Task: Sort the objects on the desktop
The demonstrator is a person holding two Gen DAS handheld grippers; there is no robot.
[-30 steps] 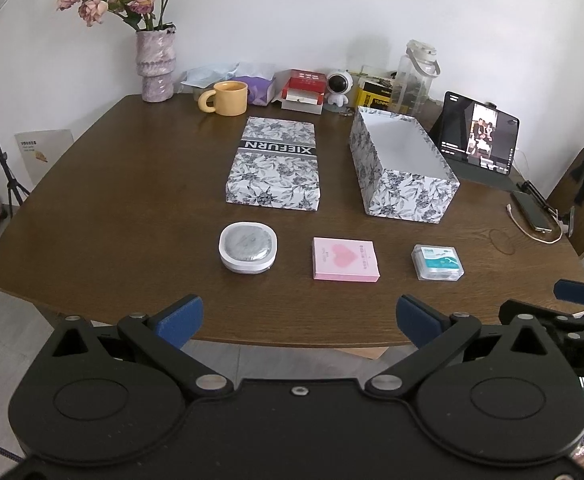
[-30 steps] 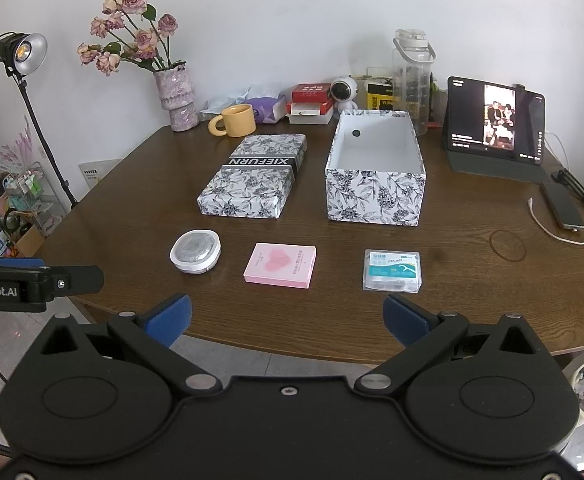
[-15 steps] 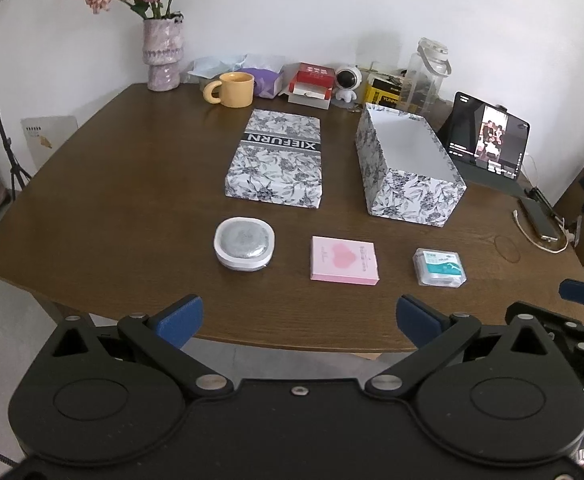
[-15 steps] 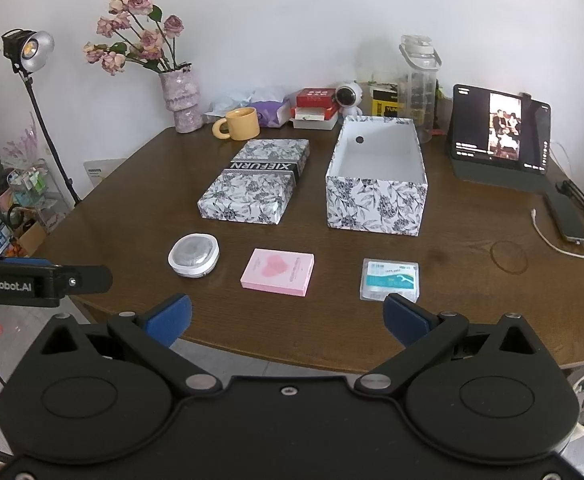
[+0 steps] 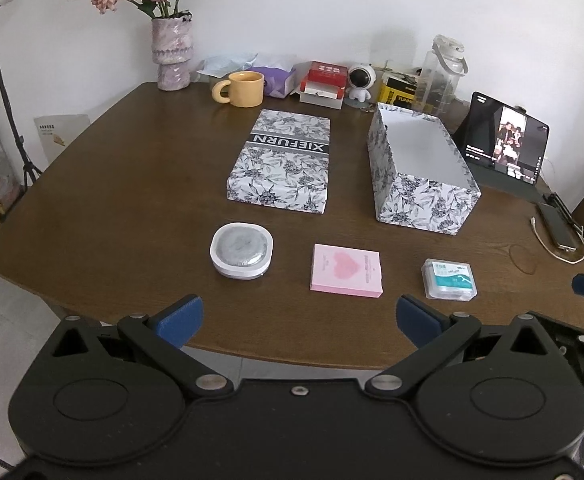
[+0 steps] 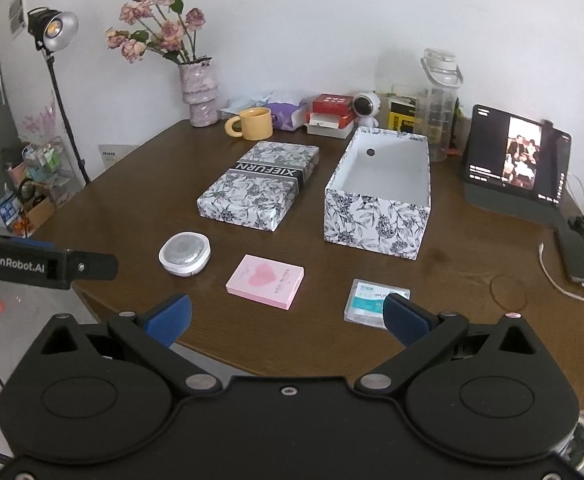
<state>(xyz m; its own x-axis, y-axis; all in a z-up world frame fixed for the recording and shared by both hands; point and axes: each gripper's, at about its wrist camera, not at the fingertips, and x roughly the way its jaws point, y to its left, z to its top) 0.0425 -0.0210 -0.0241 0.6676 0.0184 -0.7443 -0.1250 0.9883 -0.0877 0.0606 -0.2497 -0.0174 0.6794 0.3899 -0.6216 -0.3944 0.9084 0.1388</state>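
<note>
Near the table's front edge lie a round white case, a pink card box and a clear floss box. Behind them stand an open floral box, empty inside, and its floral lid. My left gripper is open and empty above the front edge, before the pink box. My right gripper is open and empty; its right fingertip overlaps the floss box in view.
Along the wall stand a vase of flowers, a yellow mug, red boxes, a small robot figure and a water bottle. A tablet and a phone with cable are at the right.
Both grippers have moved forward and closer to the table. The objects look larger and have not shifted on the table.
</note>
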